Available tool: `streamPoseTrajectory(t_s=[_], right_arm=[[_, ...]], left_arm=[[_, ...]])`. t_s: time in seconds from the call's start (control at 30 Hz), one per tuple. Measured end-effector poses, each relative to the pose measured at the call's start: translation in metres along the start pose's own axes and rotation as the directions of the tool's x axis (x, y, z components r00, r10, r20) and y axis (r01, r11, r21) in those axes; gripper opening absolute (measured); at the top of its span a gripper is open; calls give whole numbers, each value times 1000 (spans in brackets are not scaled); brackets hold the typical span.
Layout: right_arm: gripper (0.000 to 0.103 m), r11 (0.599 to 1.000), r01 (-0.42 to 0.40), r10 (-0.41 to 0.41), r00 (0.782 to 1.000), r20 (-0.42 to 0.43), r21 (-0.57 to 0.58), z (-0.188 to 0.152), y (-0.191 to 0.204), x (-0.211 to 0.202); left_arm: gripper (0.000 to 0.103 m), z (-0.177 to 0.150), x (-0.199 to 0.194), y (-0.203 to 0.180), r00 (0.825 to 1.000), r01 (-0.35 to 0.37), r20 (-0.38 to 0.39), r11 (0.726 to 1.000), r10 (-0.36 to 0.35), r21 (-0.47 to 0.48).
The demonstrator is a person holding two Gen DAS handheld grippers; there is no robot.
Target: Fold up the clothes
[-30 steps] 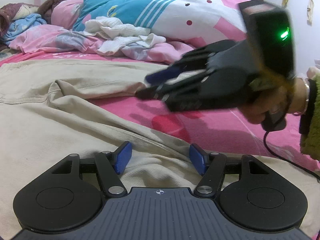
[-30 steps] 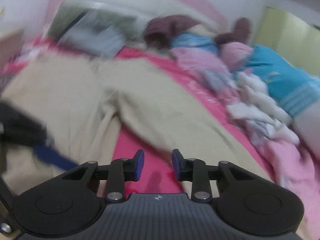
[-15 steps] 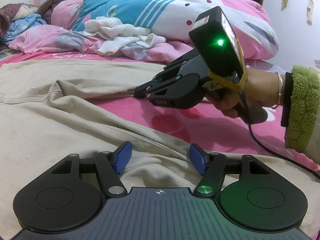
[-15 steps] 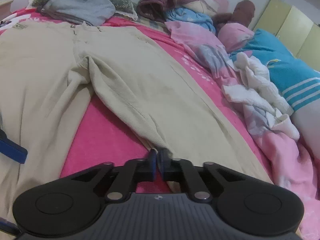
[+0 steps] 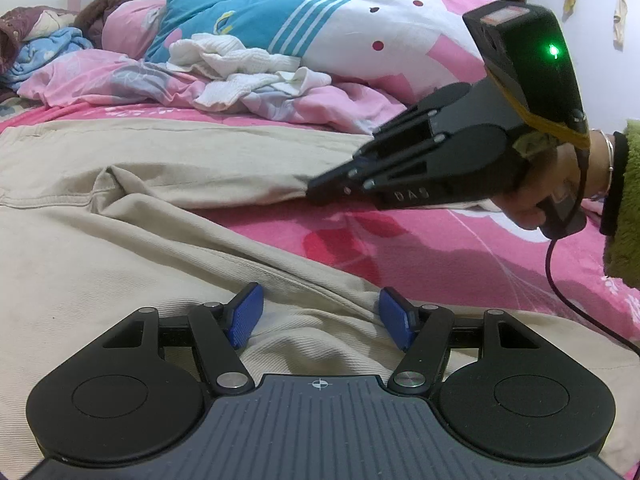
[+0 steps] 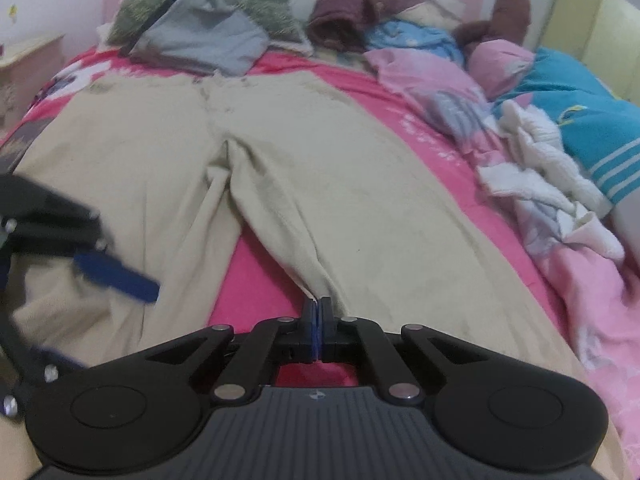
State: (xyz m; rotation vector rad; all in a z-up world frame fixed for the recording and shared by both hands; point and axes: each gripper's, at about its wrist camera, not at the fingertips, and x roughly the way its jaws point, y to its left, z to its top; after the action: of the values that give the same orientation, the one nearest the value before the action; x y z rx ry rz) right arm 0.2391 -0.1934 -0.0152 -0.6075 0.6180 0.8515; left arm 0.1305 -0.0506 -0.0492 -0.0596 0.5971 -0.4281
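Beige trousers (image 6: 320, 168) spread flat on the bed (image 6: 256, 276), waist far, legs toward me.
They look soft, light and floppy to me; hems are the best hold. My right gripper (image 6: 316, 330) is pinching the right leg's hem; my left gripper (image 5: 320, 314) hangs spread over the left leg, gripping nothing.

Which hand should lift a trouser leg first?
Probably the right. The right gripper is already shut on the hem of one leg of the beige trousers, so it can lift straight away. The left gripper stands open over the other leg, gripping nothing yet.
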Motion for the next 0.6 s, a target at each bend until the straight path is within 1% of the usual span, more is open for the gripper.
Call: streamPoseTrajectory(t_s=[0.13, 0.23, 0.3, 0.4, 0.43, 0.5, 0.6], right_arm=[[0, 999, -10, 8, 997, -74, -30, -12, 5, 16], [0, 1000, -11, 10, 999, -53, -6, -15, 5, 8], [0, 1000, -20, 19, 999, -50, -6, -19, 6, -3], [0, 1000, 28, -27, 998, -51, 3, -32, 3, -22], [0, 998, 48, -47, 998, -43, 26, -37, 0, -29], [0, 989, 92, -92, 996, -10, 118, -47, -15, -47], [1, 955, 143, -156, 987, 29, 262, -66, -34, -71]], left_arm=[[65, 0, -3, 3, 1000, 15, 11, 1000, -15, -15], [65, 4, -11, 7, 999, 35, 39, 999, -33, -35], [65, 10, -13, 6, 998, 24, 55, 999, -22, -31], [65, 25, -14, 7, 997, 1, 74, 999, 2, -35], [64, 30, -14, 8, 997, -6, 81, 999, 9, -42], [65, 44, -11, 9, 995, -33, 88, 998, 38, -58], [64, 61, 16, 9, 995, -92, 28, 994, 94, -53]])
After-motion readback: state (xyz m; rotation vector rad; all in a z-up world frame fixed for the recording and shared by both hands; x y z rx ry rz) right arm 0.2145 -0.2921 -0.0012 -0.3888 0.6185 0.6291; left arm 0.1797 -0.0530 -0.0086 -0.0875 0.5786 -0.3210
